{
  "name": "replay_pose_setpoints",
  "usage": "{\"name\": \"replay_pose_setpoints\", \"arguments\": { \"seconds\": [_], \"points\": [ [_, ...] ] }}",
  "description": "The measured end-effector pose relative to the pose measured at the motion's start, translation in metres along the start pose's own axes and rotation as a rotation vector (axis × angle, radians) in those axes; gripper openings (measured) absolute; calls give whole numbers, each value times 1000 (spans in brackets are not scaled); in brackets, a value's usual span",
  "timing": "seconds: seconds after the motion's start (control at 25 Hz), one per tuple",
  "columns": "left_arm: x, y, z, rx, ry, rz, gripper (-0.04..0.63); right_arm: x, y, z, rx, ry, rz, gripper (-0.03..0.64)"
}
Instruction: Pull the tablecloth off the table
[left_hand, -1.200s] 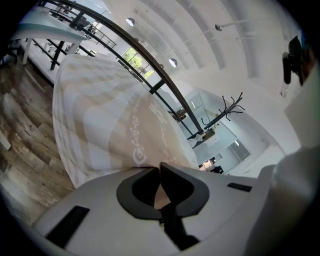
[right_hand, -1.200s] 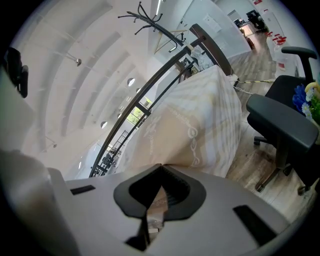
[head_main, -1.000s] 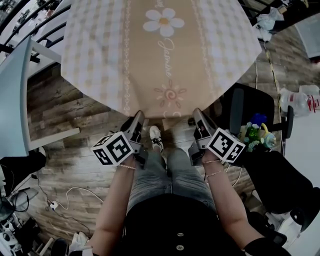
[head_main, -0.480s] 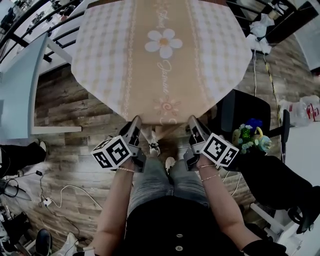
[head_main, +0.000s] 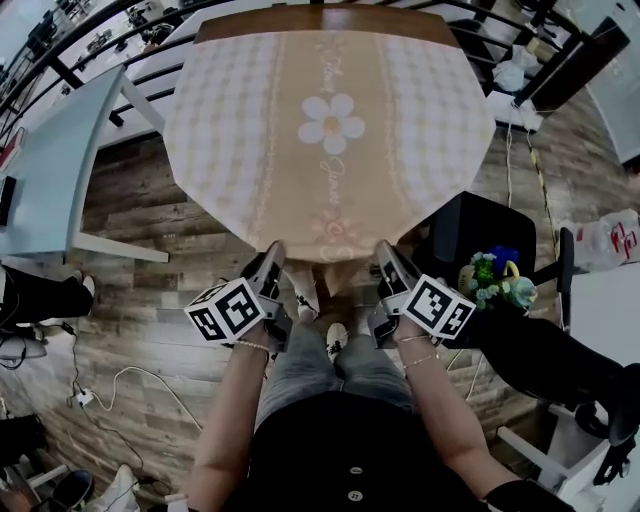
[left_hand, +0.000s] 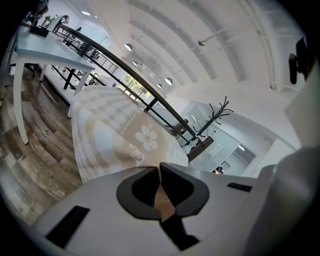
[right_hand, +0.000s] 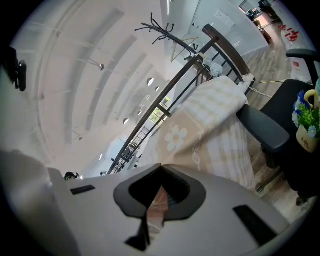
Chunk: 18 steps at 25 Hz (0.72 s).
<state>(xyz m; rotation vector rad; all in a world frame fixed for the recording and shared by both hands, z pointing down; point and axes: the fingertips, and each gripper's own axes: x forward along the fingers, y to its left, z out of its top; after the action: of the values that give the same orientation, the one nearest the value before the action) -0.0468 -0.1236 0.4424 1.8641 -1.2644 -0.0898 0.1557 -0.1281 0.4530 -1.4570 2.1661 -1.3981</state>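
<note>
Flowers (head_main: 497, 272) in pot (right_hand: 306, 137), near tablecloth (head_main: 330, 150)

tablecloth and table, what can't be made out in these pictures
- Table: head view, the tablecloth covers all but a far strip of wood.
- Writing on the tablecloth: head view, too small to read.
- Flower pot: right gripper view, cut off by the picture's edge.

Cannot see the table (head_main: 300, 22) beneath the tablecloth (head_main: 250, 130), save its far wooden edge. Cannot read the small script lettering (head_main: 330, 172) below the daisy (head_main: 331, 118).
</note>
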Motion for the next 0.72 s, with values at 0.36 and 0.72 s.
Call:
{"name": "replay_pose_setpoints", "arguments": {
  "seconds": [0.36,0.72],
  "points": [
    [-42,-6,-25,7,-19,14,18,-33,16,-20,-26,19,55,28],
    [-66,-15,-40,9,-21,32,18,-58,20,-37,-27,43,70,28]
  ]
}}
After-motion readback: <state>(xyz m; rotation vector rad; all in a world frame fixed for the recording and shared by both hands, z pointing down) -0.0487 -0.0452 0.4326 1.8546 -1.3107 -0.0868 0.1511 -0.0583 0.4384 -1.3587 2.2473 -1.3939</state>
